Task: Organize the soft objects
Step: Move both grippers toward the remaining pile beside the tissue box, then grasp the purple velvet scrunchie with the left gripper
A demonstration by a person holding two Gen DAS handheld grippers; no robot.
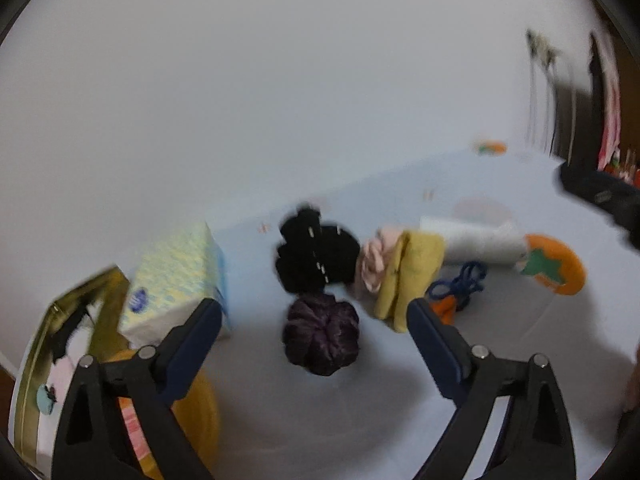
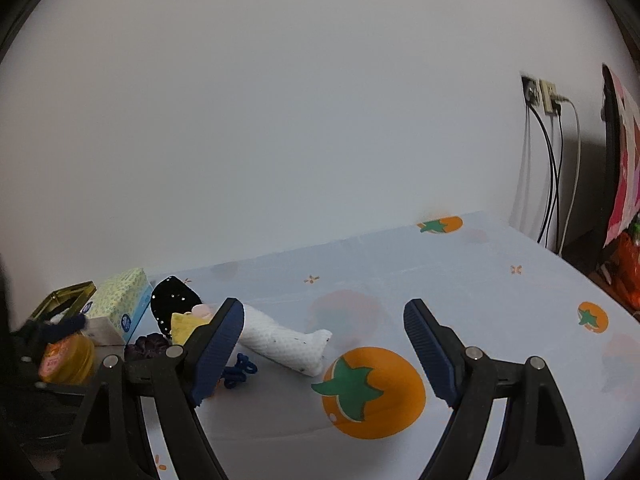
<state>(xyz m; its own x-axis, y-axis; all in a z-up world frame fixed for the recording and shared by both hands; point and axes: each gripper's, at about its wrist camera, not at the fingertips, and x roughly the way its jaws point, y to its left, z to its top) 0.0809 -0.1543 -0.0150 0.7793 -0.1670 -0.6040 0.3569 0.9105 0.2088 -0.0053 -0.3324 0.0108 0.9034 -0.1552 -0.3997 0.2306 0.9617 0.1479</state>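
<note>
Soft objects are lying clustered on the table (image 1: pixel 500 340), blurred: one purple scrunchie (image 1: pixel 321 334) sitting at twelve o'clock between the wide, empty left gripper (image 1: pixel 316 330), one black cloth (image 1: pixel 316 256), one white roll (image 2: pixel 280 338) partly hiding behind the wide, empty right gripper (image 2: pixel 324 330).

Dim, soft light; left view motion-blurred, edges warped.
</note>
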